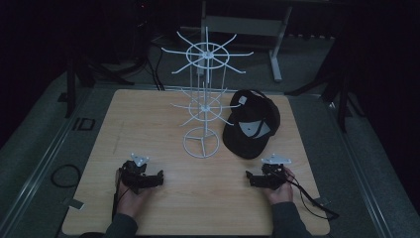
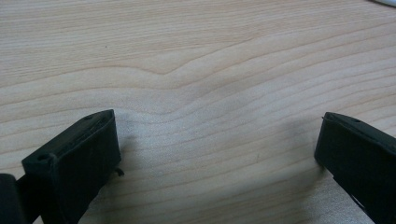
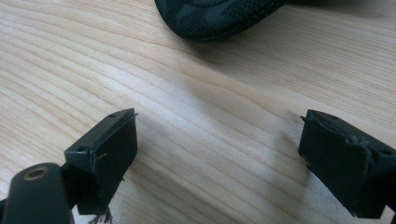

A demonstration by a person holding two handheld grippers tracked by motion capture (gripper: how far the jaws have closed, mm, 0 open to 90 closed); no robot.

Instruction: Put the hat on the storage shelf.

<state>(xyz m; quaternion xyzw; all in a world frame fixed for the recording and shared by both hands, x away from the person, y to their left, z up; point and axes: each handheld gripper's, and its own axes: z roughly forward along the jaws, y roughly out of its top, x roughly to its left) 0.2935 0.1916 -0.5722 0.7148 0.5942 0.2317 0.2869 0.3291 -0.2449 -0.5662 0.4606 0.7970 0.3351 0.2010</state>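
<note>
black cap (image 1: pixel 251 125) is lying beside the white rack (image 1: pixel 203 106), awaiting hanging, while left gripper (image 1: pixel 159 177) and right gripper (image 1: pixel 249 177) are resting with jaws apart, empty.

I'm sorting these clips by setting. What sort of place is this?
Probably a lab or recording workspace: a wooden table in a dark room, holding a white wire display rack and a black cap, with equipment stands behind.

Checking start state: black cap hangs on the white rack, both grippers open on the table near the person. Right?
Not quite: the black cap lies on the table beside the white rack, as the high view shows. Left gripper and right gripper are open.
</note>
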